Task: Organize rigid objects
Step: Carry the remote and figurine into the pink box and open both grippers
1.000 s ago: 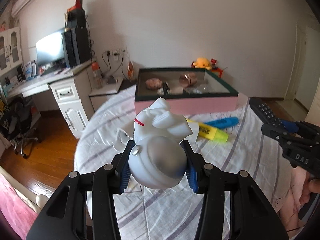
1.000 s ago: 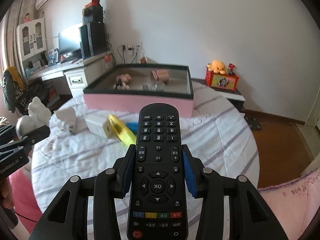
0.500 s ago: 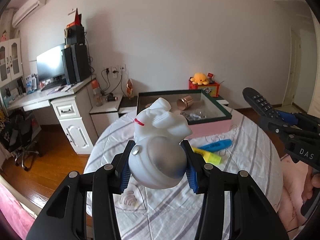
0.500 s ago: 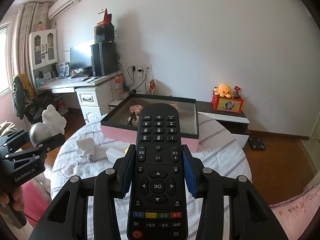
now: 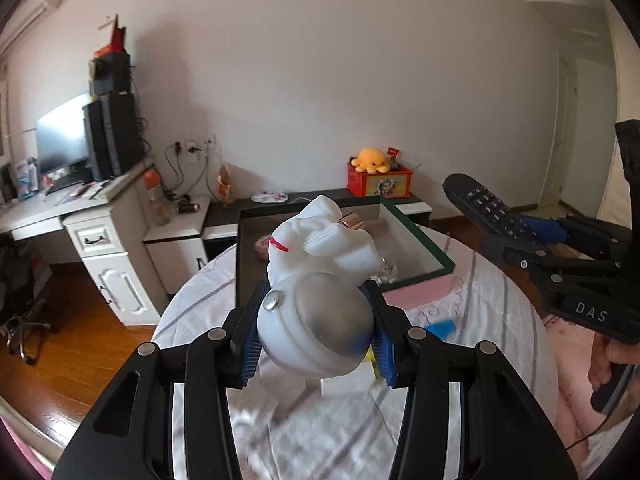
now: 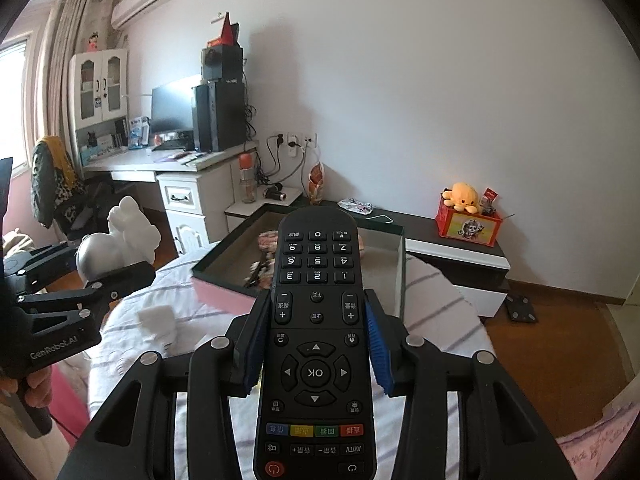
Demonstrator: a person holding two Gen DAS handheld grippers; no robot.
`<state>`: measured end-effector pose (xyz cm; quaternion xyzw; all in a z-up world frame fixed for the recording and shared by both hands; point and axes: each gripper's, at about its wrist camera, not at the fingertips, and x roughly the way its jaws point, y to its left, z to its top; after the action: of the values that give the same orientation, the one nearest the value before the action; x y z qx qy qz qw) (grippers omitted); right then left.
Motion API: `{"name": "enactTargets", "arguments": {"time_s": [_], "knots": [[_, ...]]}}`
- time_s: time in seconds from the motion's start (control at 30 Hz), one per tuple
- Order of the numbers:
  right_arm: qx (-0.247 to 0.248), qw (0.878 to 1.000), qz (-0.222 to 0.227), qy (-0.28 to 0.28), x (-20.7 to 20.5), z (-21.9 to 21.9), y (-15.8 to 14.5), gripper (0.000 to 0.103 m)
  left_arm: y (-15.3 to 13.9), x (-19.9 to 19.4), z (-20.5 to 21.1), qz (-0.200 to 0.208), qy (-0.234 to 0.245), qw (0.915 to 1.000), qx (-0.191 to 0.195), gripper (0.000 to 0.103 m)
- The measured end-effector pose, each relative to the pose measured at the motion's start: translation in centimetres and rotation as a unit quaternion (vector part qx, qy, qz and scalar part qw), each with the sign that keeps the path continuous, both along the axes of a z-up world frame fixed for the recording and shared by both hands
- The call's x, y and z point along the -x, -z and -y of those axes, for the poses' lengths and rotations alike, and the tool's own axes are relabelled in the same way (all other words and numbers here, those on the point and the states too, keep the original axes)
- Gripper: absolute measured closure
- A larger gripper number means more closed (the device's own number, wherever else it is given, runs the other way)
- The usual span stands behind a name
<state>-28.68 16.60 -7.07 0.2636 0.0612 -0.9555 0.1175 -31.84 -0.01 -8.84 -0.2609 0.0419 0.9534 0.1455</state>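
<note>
The left gripper (image 5: 316, 326) is held above the near part of the round table (image 5: 472, 344), pointing forward and somewhat downward. Its blue pads (image 5: 249, 344) are clamped on the round grey-and-white base of a white toy figure (image 5: 320, 280), which stands out past the fingertips and leans to the right. The figure has a small red mark on its side. In the right wrist view the same gripper appears at the left edge, with the person's hand (image 6: 34, 390) wrapped around its handle below.

The right gripper (image 6: 316, 336) is also held over the table, at about the same downward tilt. Its blue pads (image 6: 378, 350) press on both long sides of a black remote control (image 6: 316, 340), near the middle of it. The remote lies along the fingers with its buttons facing up, and its number end reaches out beyond the fingertips. In the left wrist view this gripper comes in from the right, with a hand (image 5: 612, 364) on its handle.

Beyond both grippers, an open box (image 5: 424, 240) with a dark rim and pink sides sits on the striped cloth. Some small things lie inside it, among them a copper-coloured cup (image 5: 352, 222). Between the grippers and the box, a few blurred items lie on the cloth, one blue (image 5: 440, 326) and one white (image 6: 158, 322). Further away there is a white desk (image 6: 180, 184) and a yellow plush toy (image 6: 462, 196) on a red box.
</note>
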Motion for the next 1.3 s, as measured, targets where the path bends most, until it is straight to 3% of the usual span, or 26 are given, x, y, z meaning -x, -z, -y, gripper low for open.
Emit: {"name": "enactTargets", "arguments": {"time_s": [0.27,0.4,0.63,0.87,1.07,1.2,1.3], "knots": [[-0.013,0.999,0.051,0.016,8.9,-1.3,1.1,0.058,1.3,10.7,-2.6,0.061,0.012,0.9978,0.024,0.056],[-0.023,0.994,0.097,0.032,14.1,-1.6,3.1,0.058,3.2,16.3,-4.5,0.116,0.021,0.9924,0.036,0.056],[-0.05,0.984,0.163,0.048,20.2,-1.7,6.7,0.058,6.3,21.9,-7.3,0.168,0.033,0.9829,0.069,0.056],[-0.061,0.976,0.203,0.058,22.6,-2.3,8.7,0.058,8.5,24.1,-8.4,0.194,0.028,0.9766,0.087,0.056],[-0.049,0.975,0.206,0.063,22.9,-2.7,9.2,0.057,9.2,24.7,-8.5,0.189,0.019,0.9764,0.102,0.054],[-0.035,0.98,0.185,0.061,21.9,-3.0,8.2,0.056,8.0,23.6,-8.3,0.175,0.022,0.9803,0.089,0.027],[-0.028,0.984,0.163,0.063,20.7,-3.1,6.6,0.039,6.5,22.1,-7.7,0.153,0.019,0.9845,0.084,0.018]]}}
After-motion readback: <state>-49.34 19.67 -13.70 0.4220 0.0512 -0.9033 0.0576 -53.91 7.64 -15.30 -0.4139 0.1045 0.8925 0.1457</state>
